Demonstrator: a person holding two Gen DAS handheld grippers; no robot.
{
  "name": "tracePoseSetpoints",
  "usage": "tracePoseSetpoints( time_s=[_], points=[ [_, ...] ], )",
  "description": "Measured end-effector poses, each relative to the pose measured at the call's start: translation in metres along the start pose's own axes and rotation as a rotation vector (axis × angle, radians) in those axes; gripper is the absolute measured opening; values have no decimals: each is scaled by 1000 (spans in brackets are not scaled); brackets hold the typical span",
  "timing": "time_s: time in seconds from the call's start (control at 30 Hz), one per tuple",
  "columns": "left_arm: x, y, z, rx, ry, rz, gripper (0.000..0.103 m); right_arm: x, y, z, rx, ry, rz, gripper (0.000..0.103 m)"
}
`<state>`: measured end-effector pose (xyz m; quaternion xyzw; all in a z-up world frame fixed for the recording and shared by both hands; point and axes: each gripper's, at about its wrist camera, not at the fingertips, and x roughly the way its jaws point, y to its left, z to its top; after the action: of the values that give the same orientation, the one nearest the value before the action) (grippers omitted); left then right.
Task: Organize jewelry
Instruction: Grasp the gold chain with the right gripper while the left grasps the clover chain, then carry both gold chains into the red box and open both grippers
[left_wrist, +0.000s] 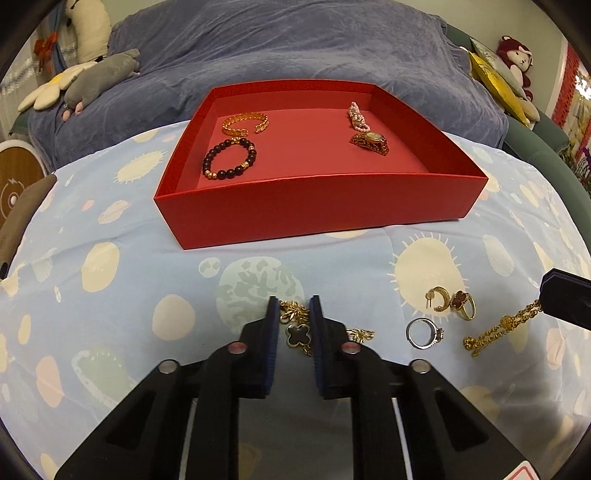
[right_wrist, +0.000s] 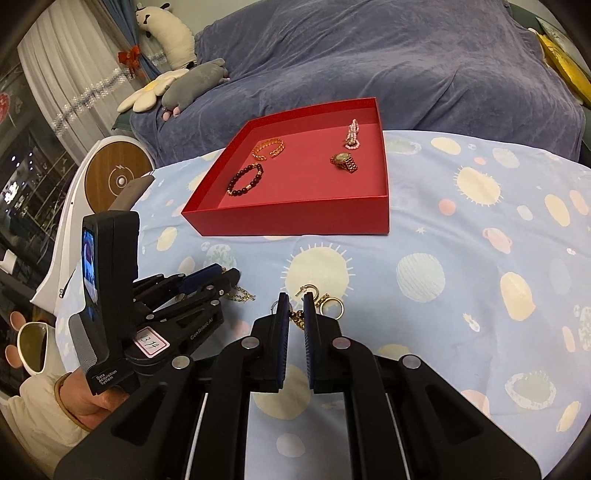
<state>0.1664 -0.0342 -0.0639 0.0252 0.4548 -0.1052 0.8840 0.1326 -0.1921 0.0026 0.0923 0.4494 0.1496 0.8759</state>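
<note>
While the red tray (left_wrist: 317, 206) sits on the blue patterned cloth (left_wrist: 110, 229), four pieces lie inside it: a gold cuff (left_wrist: 244, 124) at its far left, a dark bead bracelet (left_wrist: 229, 158) just nearer than the cuff, a pink pearl bracelet (left_wrist: 357, 117) at far right, and a gold watch (left_wrist: 371, 142) nearer than the pearls.

Nearer than the tray, loose on the cloth, the left gripper (left_wrist: 293, 302) stands with a gap between its fingers, straddling a clover necklace (left_wrist: 297, 334) (whether the pads touch it, I cannot tell). To the tray's near right lie a gold hoop earring (left_wrist: 439, 297), a red-stone ring (left_wrist: 463, 302) and a silver ring (left_wrist: 424, 332), close together. The right gripper (right_wrist: 295, 297) has its fingers nearly together around a gold chain (left_wrist: 498, 328); whether the chain is actually pinched, I cannot tell.
</note>
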Motion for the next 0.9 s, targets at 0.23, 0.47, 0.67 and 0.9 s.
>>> tracePoseSetpoints(
  time_s=[0.23,0.47,0.67,0.9],
  points=[
    [-5,2,0,-11,15,-20,8,-4,1,3,4,-13,-3,7],
    [-24,4,4,-27,-6,-37,8,-16,6,9,4,-47,6,7],
    [-40,1,8,-36,-22,-56,8,-28,12,19,12,-85,18,7],
    [-60,3,22,-63,-48,-84,8,-40,19,40,28,-135,44,7]
  ],
)
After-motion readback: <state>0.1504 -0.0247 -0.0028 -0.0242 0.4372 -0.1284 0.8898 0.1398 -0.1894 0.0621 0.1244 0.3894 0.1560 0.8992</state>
